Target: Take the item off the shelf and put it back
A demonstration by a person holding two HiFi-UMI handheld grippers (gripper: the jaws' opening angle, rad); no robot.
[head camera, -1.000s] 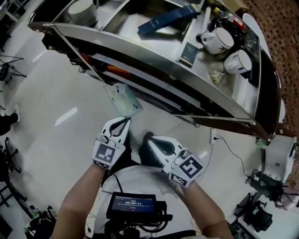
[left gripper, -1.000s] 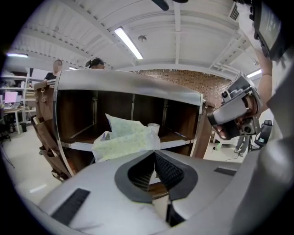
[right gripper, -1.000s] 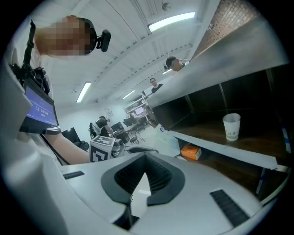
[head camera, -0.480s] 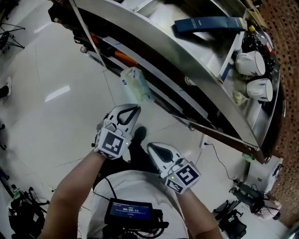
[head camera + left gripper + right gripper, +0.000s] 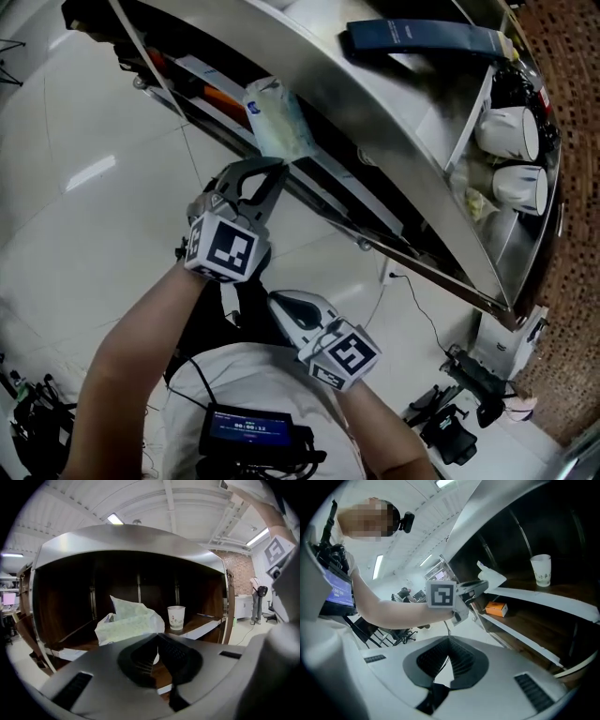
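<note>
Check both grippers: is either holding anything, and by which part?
The left gripper pinches the pale green packet by its near edge, jaws shut on it. The right gripper is shut with nothing in it.

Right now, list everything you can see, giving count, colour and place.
Pale green plastic packet: one, pale green, pinched in the left tool at the shelf's front.
White paper cup: one, white, upright on the wooden shelf, right of the packet.
Dark blue flat box: one, dark blue, lying on the steel top.
White round cups: two, white, at the steel top's right end.
Small orange box: one, orange, lower shelf.
Steel-topped wooden shelf unit: one, silver and brown, ahead.
Left tool: one, white, shut on the packet.
Right tool: one, white, shut, empty.
</note>
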